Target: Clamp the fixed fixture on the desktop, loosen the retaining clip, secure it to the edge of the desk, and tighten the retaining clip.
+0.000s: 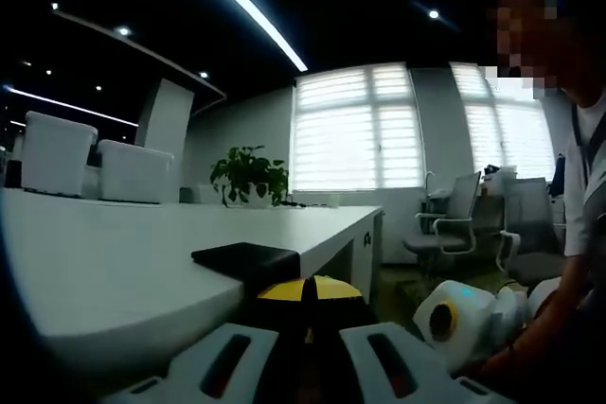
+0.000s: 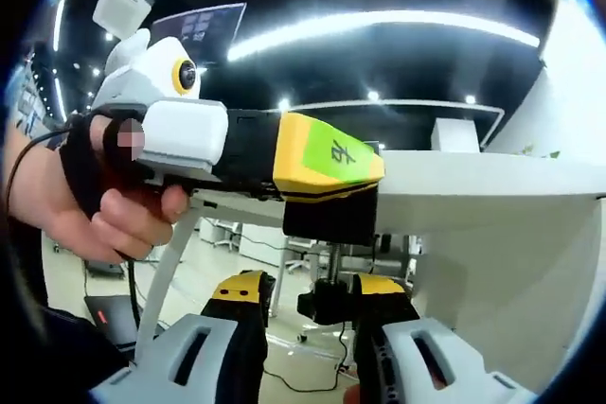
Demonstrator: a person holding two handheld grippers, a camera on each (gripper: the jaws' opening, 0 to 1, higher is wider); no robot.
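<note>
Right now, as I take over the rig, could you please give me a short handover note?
Left claw: shut on the fixture, holding it at the edge of the desk, with its top plate lying on the desktop.
Right claw: below the desk edge, jaws either side of the screw knob; whether it grips is unclear.
Done: fixture set on the edge.
Left: probably tightening the knob, which I cannot confirm as tight, then letting go.

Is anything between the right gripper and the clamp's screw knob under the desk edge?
Nothing visible. In the right gripper view the black screw knob sits between the right gripper's yellow-tipped jaws, just under the desk edge. The left gripper holds the fixture from above, clear of the knob.
</note>
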